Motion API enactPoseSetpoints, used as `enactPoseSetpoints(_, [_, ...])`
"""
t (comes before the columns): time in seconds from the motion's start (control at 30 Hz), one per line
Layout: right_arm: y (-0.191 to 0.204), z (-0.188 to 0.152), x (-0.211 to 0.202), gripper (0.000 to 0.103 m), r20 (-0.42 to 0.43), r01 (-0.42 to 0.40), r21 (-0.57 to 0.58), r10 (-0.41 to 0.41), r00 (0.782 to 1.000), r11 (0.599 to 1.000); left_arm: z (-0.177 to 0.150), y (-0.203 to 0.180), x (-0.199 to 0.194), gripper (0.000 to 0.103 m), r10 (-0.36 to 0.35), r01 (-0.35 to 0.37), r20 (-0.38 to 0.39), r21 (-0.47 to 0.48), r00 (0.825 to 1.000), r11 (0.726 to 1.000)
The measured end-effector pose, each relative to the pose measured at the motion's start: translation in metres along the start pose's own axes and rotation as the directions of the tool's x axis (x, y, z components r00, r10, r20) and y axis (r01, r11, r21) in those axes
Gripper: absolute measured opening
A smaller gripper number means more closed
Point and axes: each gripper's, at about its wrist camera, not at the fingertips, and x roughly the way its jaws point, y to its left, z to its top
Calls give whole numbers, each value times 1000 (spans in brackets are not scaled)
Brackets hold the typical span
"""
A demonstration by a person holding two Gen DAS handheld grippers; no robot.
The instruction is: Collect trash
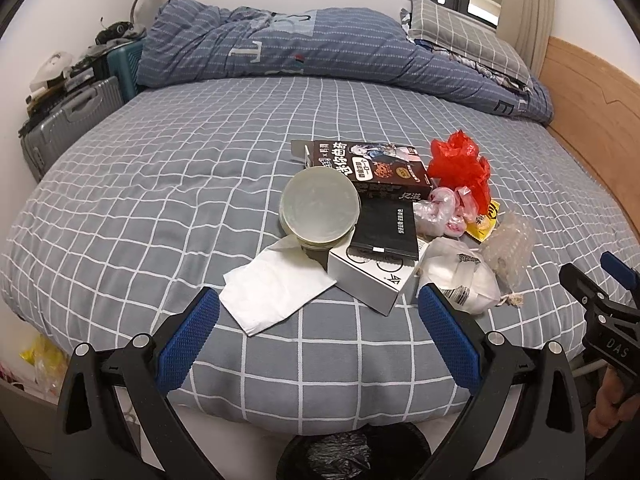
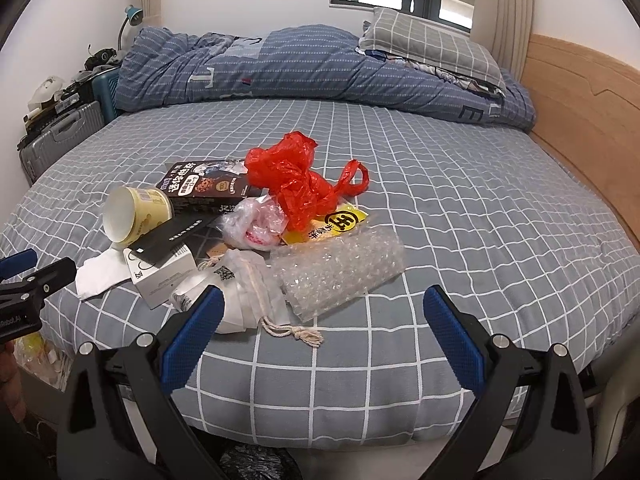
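Note:
A pile of trash lies on the grey checked bed. It holds a white tissue, a paper cup on its side, a white box, a dark snack box, a red plastic bag, a white drawstring pouch and bubble wrap. The red bag, cup and pouch also show in the right wrist view. My left gripper is open and empty, just short of the tissue and white box. My right gripper is open and empty, just short of the bubble wrap.
A bin with a black liner stands on the floor below the bed's near edge. A folded blue quilt and pillow lie at the far side. Suitcases stand at the left, a wooden headboard at the right.

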Motion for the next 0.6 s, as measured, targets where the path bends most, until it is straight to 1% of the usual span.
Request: enactPoseSetpoints(0.6, [-4, 1, 0, 96, 2, 5, 9, -5, 1000, 1000, 0, -3, 0, 97, -2, 2, -4, 4, 1000, 1000])
